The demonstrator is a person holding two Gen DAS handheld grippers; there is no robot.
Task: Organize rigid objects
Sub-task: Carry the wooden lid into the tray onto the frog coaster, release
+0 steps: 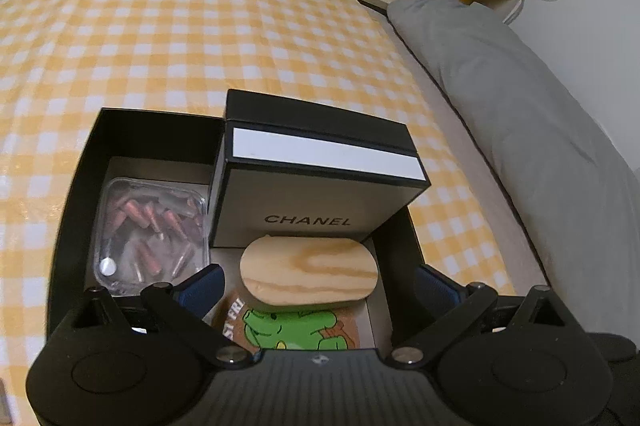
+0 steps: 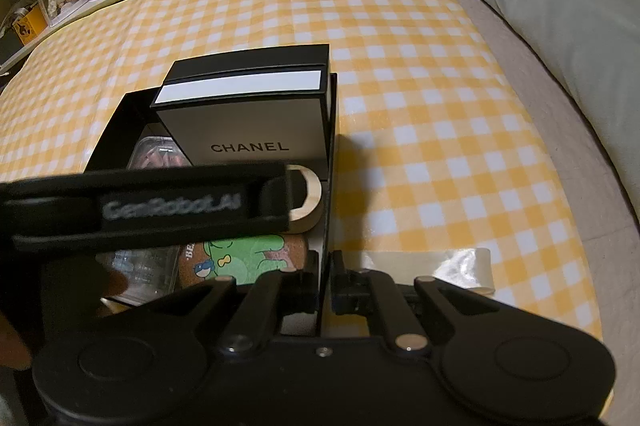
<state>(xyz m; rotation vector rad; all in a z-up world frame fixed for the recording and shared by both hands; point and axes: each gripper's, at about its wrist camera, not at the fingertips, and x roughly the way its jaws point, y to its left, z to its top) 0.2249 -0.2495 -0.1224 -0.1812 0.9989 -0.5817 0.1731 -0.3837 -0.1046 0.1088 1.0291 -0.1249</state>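
The black storage box [image 1: 72,209] sits on your checked cloth [image 1: 200,37]. Inside: CHANEL box [image 1: 304,201] at the far right corner, clear case [image 1: 148,234] along the left wall, wooden oval [image 1: 310,272] on the frog coaster [image 1: 296,326]. Your left gripper [image 1: 316,286] gapes wide around the oval, not touching; right gripper [image 2: 325,284] pinches the box's right wall.

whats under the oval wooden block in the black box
The oval wooden block rests on a cork coaster with a green cartoon print in the open black box. The coaster's far part is covered.
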